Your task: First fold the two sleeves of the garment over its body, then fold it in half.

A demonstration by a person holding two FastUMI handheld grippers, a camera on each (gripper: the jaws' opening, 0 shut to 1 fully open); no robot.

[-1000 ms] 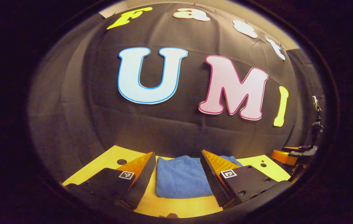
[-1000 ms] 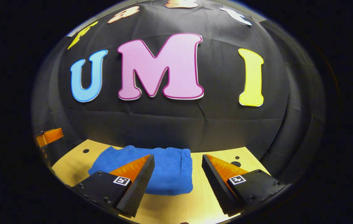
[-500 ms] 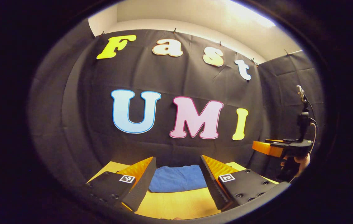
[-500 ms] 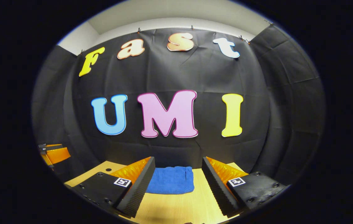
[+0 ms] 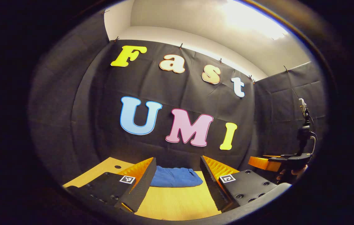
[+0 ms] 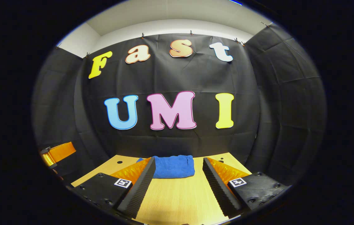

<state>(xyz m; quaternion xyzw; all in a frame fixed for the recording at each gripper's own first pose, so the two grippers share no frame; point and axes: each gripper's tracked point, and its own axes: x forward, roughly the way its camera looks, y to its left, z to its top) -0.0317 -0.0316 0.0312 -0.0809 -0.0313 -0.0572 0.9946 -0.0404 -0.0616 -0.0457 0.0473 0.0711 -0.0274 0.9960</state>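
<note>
So the left gripper (image 5: 177, 181) is off to the left side, held up over the near edge of the wooden table (image 5: 177, 203) with its fingers spread wide and nothing between them. Straight ahead sits the blue garment (image 5: 175, 177), folded into a compact bundle lying flat on the tabletop close to the black back wall (image 5: 80, 118). Over on the right, the right gripper (image 6: 178, 184) is the same deal: wide open, empty, well short of the garment (image 6: 174, 166).
</note>
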